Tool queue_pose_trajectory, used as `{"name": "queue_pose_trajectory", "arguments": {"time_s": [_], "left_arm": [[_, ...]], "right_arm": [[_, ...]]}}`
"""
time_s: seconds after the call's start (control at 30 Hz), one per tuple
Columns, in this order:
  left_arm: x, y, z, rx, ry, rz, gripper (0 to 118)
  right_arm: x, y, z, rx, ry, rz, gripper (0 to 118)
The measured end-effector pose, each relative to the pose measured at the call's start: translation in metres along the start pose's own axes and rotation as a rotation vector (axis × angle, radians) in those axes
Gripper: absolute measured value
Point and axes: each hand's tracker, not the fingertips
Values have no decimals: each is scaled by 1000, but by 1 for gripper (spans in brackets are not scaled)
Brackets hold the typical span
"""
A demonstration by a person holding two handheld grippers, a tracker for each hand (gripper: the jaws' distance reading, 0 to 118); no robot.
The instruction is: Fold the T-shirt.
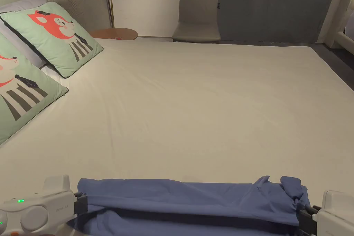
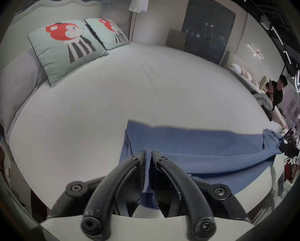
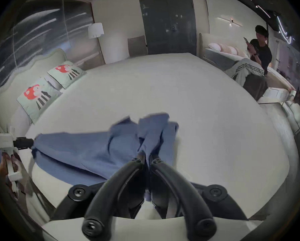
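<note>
— T-shirt (image 1: 186,198), blue, stretched in a band over the near edge of the bed (image 1: 207,109). No legible print on the cloth.

— And the left hand-held gripper (image 2: 148,153)?

— Jaws pressed together, pinching the shirt's left end. Faint marking on its white housing, too small to read.

— Right hand-held gripper (image 3: 148,157)?

— Likewise closed, clamped on a bunched-up clump at the right end.

— Surface?

— Pale sheet, smooth. Two green pillows (image 1: 52,36) with red cartoon animals at the headboard side.

— Beyond?

— Grey chair (image 1: 197,12) by the far wall, floor lamp (image 2: 138,4), dark door (image 3: 168,22), person (image 3: 260,51) seated on a second bed.
</note>
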Motion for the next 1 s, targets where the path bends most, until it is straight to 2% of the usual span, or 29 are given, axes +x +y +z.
{"name": "queue_pose_trajectory", "arguments": {"time_s": [0.13, 0.23, 0.3, 0.33, 0.37, 0.4, 0.43, 0.47, 0.5, 0.6, 0.73, 0.8, 0.83, 0.87, 0.9, 0.93, 0.97, 1.0], "left_arm": [[0, -11, -10, -45, 29, 3, 3], [3, -2, -7, -23, 46, -2, 4], [10, 6, 4, 32, 31, -23, 11], [12, 12, 10, 69, 25, -30, 22], [16, 18, 16, 99, 17, -33, 42], [21, 27, 24, 137, 0, -22, 71], [27, 36, 33, 182, -22, -15, 86], [38, 42, 45, 234, -53, -13, 95], [46, 50, 57, 300, -85, -8, 100], [76, 67, 92, 501, -121, -65, 99], [109, 75, 121, 716, -102, -128, 99], [119, 75, 126, 775, -83, -160, 96], [123, 73, 126, 777, -62, -174, 87], [126, 71, 126, 787, -57, -182, 69], [128, 69, 126, 785, -62, -182, 32], [129, 66, 124, 787, -66, -183, 2], [129, 65, 123, 786, -69, -186, 1], [128, 65, 122, 776, -78, -186, 0]], "right_arm": [[2, -15, -27, -47, -57, 30, 4], [-8, -5, -12, -17, -81, 36, 4], [-21, 9, 6, 59, -93, 48, 5], [-28, 18, 15, 101, -85, 52, 8], [-34, 26, 23, 136, -77, 54, 19], [-43, 36, 32, 186, -77, 58, 48], [-52, 49, 45, 239, -72, 72, 70], [-59, 57, 53, 284, -66, 77, 87], [-68, 66, 63, 348, -57, 83, 99], [-90, 85, 85, 527, -47, 104, 100], [-111, 95, 99, 668, -79, 148, 100], [-119, 95, 101, 692, -89, 165, 97], [-123, 93, 102, 702, -92, 168, 91], [-124, 91, 102, 710, -83, 166, 77], [-126, 89, 101, 713, -81, 169, 44], [-127, 88, 100, 711, -80, 173, 15], [-128, 87, 96, 706, -84, 176, 2], [-129, 87, 93, 698, -92, 182, 1]]}}
